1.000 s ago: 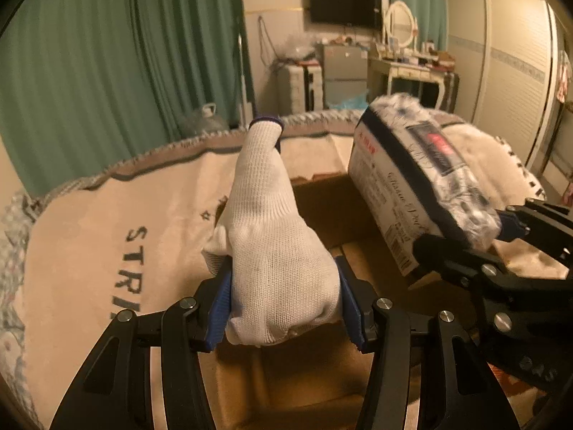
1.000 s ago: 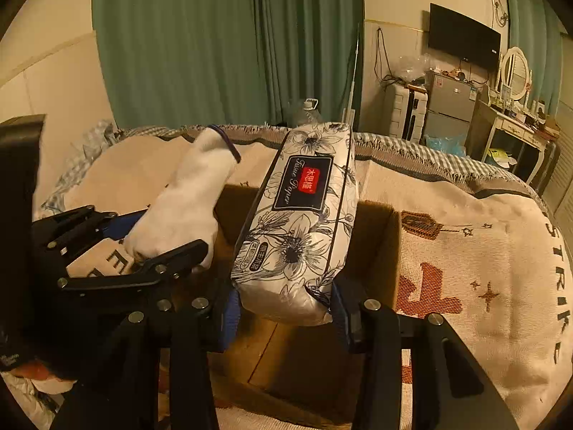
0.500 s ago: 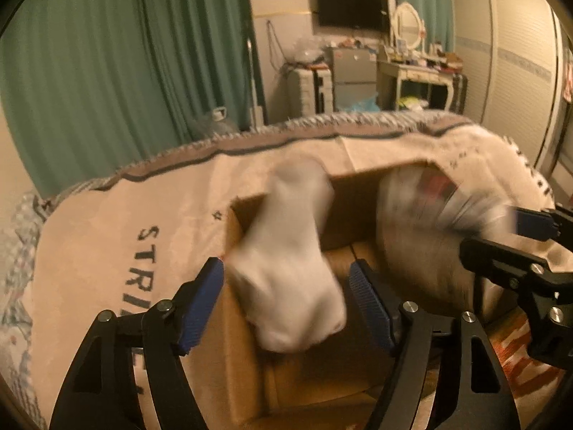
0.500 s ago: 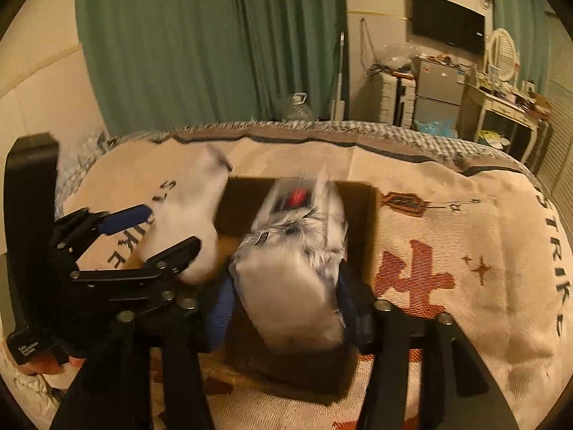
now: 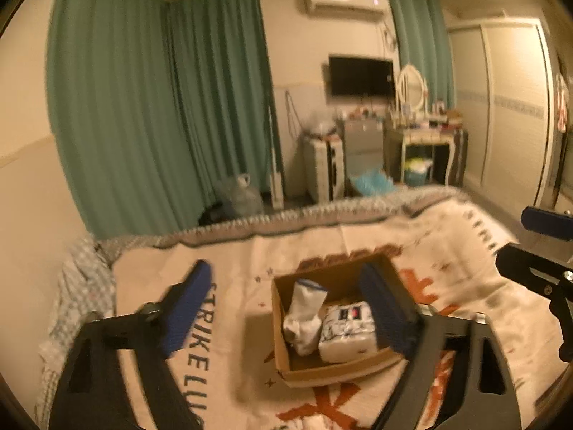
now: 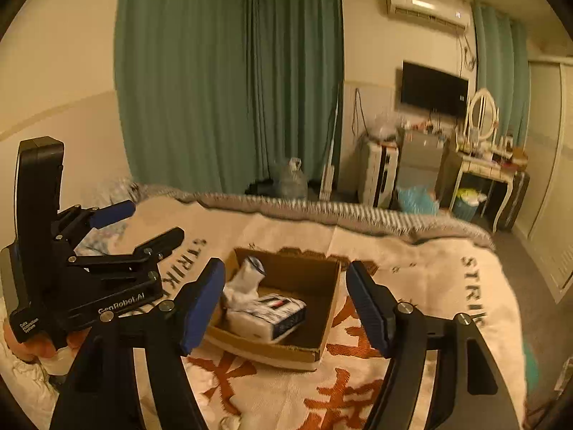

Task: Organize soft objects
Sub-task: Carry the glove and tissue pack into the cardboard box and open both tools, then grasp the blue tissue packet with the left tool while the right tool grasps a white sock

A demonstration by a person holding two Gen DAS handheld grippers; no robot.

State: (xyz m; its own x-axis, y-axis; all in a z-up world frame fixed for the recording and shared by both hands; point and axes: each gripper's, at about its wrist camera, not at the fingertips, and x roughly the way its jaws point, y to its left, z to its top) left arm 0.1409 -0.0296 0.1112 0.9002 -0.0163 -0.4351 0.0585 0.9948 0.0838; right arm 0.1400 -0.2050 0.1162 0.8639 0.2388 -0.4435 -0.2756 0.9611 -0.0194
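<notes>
The cardboard box (image 5: 333, 367) sits on the bed's printed blanket (image 5: 232, 261). Inside it lie the white glove (image 5: 302, 317) and the flowered tissue pack (image 5: 345, 333), touching side by side — the glove's lower end is hidden behind the pack in the right view. The left tool (image 5: 290, 310) is spread wide and holds nothing; so is the right tool (image 6: 286, 310). Both hang above the box, clear of it. The left view is blurred, and the blanket lettering is cut off by the tool arms.
</notes>
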